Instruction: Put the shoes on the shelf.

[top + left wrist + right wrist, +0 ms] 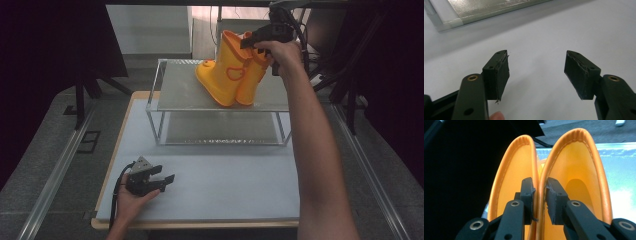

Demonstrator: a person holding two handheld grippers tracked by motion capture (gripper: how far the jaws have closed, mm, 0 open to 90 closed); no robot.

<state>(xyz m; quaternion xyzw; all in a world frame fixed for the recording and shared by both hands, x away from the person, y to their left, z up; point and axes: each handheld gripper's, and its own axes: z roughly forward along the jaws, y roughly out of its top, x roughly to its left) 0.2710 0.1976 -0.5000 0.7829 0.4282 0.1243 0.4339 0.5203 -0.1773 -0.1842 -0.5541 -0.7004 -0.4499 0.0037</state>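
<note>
Yellow boots (228,70) are standing side by side on the top shelf of the metal rack (175,100), and the right gripper (539,195) is pinching their two touching inner walls together, one jaw inside each boot. The left gripper (536,72) is resting low over the white table (225,185), jaws spread wide with nothing between them.

Boots (231,70) on rack (170,102) top shelf, far table (225,185) side; left claw (168,181) near-left.

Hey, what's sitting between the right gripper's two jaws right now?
In the right gripper view, the right gripper is shut on the touching inner walls of the two yellow boots, one jaw inside each boot opening.
</note>
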